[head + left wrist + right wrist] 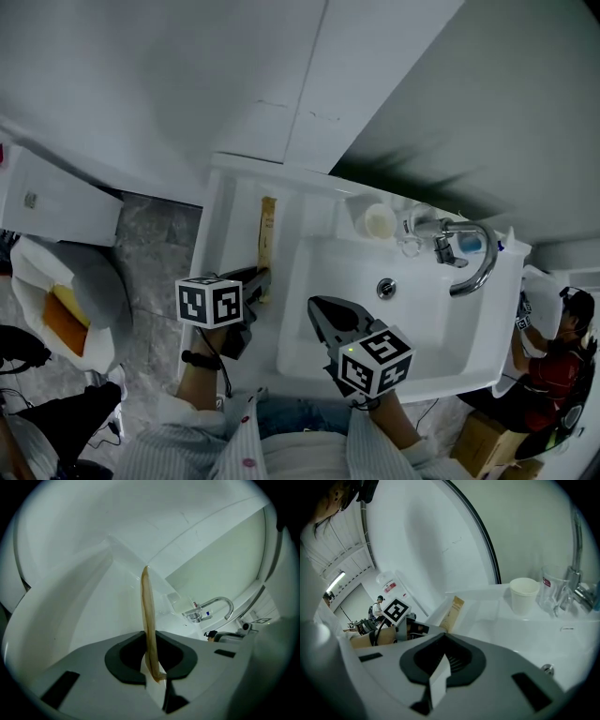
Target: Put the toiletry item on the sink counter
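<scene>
While my left gripper [260, 283] pinches the near end of the tan sachet [267, 232] along the sink counter's [223, 225] left ledge, I'd settle it flat before releasing, with my empty right gripper [326, 317], jaws pressed together, held clear over the basin [417, 323].

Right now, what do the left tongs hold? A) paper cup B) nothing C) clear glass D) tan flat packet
D: the left tongs are clamped on the near end of the tan flat packet, seen edge-on in the left gripper view.
</scene>
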A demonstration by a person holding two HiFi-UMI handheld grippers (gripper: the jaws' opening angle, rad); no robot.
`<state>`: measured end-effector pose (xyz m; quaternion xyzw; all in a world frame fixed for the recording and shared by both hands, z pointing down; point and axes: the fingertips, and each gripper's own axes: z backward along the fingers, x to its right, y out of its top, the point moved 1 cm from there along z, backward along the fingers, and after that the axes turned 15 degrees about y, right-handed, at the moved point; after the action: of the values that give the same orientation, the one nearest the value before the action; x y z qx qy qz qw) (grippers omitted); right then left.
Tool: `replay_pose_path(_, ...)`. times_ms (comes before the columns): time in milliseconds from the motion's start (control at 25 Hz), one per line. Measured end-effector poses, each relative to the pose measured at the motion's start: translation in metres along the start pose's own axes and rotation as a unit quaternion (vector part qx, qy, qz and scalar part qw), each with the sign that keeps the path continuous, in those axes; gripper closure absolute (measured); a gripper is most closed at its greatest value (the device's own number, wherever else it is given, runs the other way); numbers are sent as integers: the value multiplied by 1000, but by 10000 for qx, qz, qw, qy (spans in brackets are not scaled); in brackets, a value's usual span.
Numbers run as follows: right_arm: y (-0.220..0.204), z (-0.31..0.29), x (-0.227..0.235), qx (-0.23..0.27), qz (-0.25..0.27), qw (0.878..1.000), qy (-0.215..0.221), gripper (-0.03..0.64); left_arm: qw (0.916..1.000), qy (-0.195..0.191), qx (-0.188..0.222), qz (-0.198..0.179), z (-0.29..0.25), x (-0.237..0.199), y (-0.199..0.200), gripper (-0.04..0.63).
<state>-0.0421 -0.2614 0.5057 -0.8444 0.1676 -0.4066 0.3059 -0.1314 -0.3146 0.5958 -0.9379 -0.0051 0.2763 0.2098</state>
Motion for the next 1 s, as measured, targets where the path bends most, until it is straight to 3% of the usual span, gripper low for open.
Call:
replay_pose_path(280, -3, -2, -2, -22, -13, 10000, 36, 607, 9995, 247, -8, -210, 0, -2, -1, 524)
replay_pose_path(440, -4, 0, -1, -20, -48, 10000, 20, 607, 9989, 347, 7, -304, 1, -4, 0, 463)
replay_pose_path(800, -5, 1, -2, -44, -44, 10000, 52, 607, 9981, 454, 84, -417, 5, -5, 1, 397)
replay_pose_path(1000, -6, 3, -4, -63, -25, 10000, 71, 607, 9955, 710, 181, -600, 9, -9, 3, 360)
